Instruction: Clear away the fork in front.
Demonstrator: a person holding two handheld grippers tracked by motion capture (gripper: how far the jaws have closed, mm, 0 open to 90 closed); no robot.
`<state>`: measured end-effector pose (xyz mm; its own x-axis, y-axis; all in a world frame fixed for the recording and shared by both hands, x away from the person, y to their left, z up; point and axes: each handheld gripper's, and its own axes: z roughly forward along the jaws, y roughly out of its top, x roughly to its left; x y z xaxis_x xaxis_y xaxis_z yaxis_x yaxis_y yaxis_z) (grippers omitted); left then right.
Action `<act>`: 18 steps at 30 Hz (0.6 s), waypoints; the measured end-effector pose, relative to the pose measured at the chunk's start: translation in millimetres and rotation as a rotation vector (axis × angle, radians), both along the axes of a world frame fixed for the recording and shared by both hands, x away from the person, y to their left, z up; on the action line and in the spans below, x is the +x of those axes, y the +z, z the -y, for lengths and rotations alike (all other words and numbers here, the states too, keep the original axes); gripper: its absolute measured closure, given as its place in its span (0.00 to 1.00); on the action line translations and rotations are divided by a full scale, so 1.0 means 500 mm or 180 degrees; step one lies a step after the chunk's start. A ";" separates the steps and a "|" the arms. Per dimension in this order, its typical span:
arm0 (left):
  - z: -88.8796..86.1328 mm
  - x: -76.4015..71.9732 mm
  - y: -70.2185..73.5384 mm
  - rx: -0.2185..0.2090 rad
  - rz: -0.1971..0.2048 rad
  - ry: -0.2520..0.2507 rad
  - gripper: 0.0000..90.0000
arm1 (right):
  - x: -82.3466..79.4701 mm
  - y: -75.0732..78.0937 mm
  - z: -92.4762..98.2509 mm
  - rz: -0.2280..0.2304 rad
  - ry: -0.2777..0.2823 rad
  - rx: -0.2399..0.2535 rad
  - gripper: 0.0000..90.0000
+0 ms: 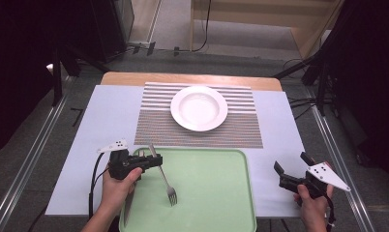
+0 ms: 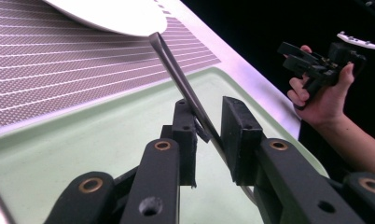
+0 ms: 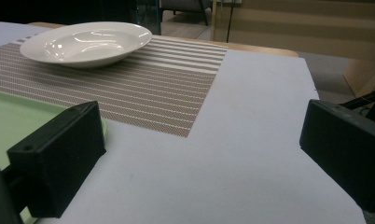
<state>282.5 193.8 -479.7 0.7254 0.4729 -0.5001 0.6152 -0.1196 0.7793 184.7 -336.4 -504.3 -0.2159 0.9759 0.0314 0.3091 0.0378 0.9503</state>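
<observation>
A silver fork (image 1: 164, 178) lies slanted on the green tray (image 1: 212, 203), tines toward me and handle end near the tray's far edge. My left gripper (image 1: 156, 161) sits at the tray's far left corner with its jaws on either side of the fork handle (image 2: 185, 88). A narrow gap shows between the handle and the left pad, so the jaws stand slightly open around it (image 2: 209, 126). My right gripper (image 1: 292, 162) hovers off the tray's right side over the white table cover, jaws wide open and bare (image 3: 199, 158).
A white deep plate (image 1: 199, 108) rests on a striped placemat (image 1: 154, 126) beyond the tray. A thin dark strip, perhaps a knife (image 1: 126, 210), lies along the tray's left edge by my left wrist. Table edges run left and right; black stands flank the table.
</observation>
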 end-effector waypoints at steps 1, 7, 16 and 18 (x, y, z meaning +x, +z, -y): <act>-0.002 0.001 -0.001 0.0010 0.0014 0.0005 0.81 | 0.000 0.000 0.000 0.0000 -0.0002 0.0003 0.00; -0.007 0.006 -0.007 0.0087 0.0046 0.0078 0.79 | -0.001 0.000 0.001 0.0008 -0.0009 0.0031 0.00; -0.004 0.013 -0.015 0.0266 0.0014 0.0158 0.75 | -0.002 0.002 0.001 0.0020 -0.0009 0.0039 0.00; -0.004 0.014 -0.016 0.0290 -0.0010 0.0173 0.74 | -0.002 0.002 0.001 0.0023 -0.0005 0.0034 0.00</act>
